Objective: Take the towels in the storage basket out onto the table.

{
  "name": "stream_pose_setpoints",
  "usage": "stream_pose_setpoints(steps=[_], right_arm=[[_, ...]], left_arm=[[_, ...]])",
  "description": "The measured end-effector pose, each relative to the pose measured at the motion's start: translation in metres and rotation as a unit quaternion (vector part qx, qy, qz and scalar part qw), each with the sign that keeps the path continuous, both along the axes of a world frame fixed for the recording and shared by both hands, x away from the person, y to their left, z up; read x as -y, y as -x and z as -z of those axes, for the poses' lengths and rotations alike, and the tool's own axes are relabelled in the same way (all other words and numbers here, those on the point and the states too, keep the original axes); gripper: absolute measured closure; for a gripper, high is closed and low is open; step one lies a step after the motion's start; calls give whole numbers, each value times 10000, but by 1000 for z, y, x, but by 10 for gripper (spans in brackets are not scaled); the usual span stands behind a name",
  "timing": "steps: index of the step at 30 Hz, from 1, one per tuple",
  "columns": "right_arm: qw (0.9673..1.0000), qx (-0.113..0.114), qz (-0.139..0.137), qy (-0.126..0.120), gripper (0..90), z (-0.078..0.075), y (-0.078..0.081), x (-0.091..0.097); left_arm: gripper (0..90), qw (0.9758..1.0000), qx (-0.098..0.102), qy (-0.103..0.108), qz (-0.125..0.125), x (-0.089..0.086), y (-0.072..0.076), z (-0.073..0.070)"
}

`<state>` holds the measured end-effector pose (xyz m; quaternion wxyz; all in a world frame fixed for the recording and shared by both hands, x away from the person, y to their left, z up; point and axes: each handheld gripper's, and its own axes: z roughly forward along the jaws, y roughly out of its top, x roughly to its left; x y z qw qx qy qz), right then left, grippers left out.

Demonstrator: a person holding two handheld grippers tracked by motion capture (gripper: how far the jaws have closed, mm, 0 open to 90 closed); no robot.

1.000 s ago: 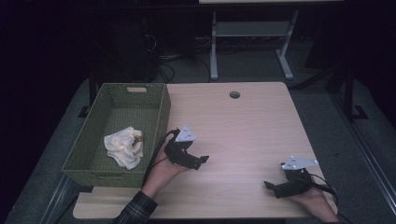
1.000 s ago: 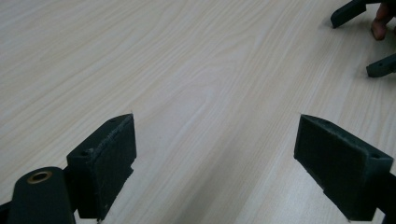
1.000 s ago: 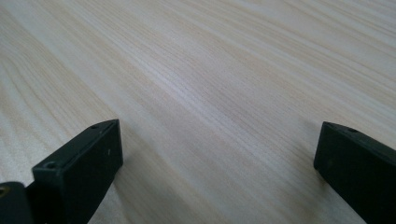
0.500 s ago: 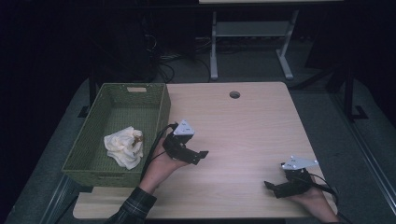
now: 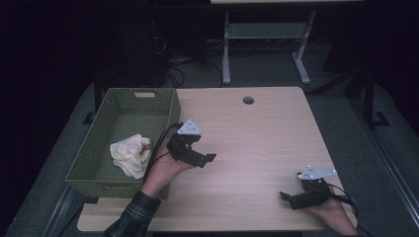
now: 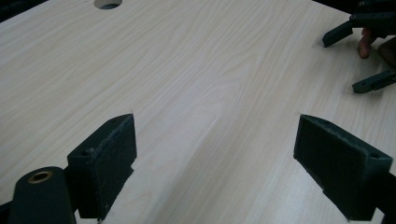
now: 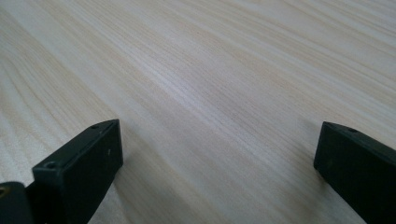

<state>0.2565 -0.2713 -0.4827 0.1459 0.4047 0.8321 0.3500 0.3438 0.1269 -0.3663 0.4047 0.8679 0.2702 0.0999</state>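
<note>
Dark floor and cables surround our pale wooden table, with a green woven basket at its left edge holding a crumpled cream cloth. We hold our left gripper over the tabletop just beside the basket's right wall, its jaws spread wide with only wood grain between them. Our right gripper sits low at the table's near right corner, well apart from the cloth, its jaws likewise wide apart and holding nothing.
</note>
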Motion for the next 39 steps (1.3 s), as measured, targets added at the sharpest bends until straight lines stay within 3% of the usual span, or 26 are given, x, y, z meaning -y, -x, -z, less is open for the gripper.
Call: stream_pose_setpoints(steps=[12,22,31,39], right_arm=[[10000,31,-39,5,8,0,-1,0],[10000,29,-41,6,8,0,-1,0],[10000,27,-39,5,8,0,-1,0],[10000,30,-43,6,8,0,-1,0]], left_arm=[[126,9999,-18,-91,84,-17,-8,-10],[131,10000,-9,-4,-87,-34,-10,-17],[132,9996,-71,-97,-237,-52,-12,-19],[132,9991,-43,-47,-428,-69,-13,-25]])
